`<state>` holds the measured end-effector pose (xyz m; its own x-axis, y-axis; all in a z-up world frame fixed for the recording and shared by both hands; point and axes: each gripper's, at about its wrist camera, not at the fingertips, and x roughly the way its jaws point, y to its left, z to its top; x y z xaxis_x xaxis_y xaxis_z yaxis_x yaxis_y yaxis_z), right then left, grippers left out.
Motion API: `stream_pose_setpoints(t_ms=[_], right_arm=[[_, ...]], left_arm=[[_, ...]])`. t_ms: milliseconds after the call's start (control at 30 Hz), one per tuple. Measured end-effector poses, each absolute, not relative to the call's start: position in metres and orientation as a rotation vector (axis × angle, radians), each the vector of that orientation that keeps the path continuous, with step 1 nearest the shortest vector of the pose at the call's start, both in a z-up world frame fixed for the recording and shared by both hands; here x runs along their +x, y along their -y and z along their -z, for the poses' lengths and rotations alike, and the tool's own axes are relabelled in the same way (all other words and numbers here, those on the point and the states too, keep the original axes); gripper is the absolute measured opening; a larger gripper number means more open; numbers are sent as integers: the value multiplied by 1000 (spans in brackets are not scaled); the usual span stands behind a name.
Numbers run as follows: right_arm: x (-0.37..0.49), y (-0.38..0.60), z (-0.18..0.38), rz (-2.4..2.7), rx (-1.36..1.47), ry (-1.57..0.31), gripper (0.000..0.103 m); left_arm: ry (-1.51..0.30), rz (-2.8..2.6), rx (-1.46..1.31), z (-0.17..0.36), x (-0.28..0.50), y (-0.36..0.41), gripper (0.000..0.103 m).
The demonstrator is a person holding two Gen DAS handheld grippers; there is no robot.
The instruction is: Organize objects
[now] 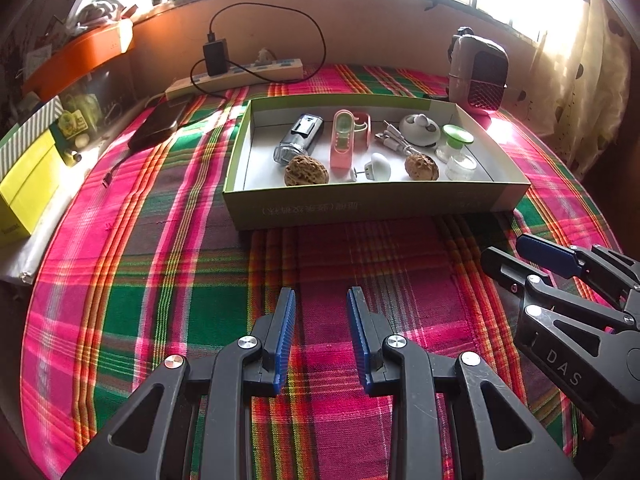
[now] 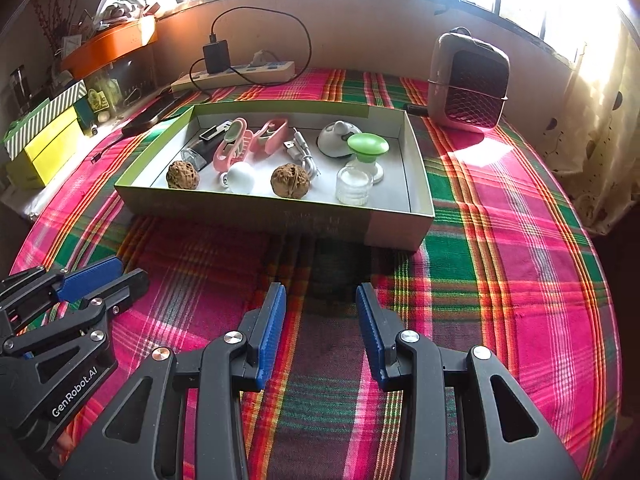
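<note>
A shallow green-rimmed cardboard box sits on the plaid cloth. It holds two walnuts, a white bulb-shaped plug, pink clips, a clear-ended lighter, a white cable, a white round case, and a green-lidded clear jar. My left gripper is open and empty, in front of the box. My right gripper is open and empty beside it, also seen in the left wrist view.
A pink heater stands at the back right. A power strip with a black charger lies along the back wall. A dark phone and yellow boxes sit at the left.
</note>
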<state>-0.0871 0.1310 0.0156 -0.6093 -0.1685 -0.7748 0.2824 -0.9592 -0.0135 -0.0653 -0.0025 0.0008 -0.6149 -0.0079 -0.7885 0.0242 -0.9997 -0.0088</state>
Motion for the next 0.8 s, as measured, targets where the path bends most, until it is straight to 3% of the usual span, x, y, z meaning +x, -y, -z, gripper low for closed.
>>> stream_pose_setpoints(t_ms=[167, 300, 800], right_arm=[[-84, -135, -10, 2612, 1257, -192, 38], [-81, -137, -8, 2622, 1259, -192, 47], [-78, -147, -7, 2647, 1288, -157, 59]], left_arm=[[-26, 2808, 1370, 2, -62, -1, 25], [-47, 2802, 1352, 2, -61, -1, 25], [-31, 2789, 1316, 4, -57, -6, 26]])
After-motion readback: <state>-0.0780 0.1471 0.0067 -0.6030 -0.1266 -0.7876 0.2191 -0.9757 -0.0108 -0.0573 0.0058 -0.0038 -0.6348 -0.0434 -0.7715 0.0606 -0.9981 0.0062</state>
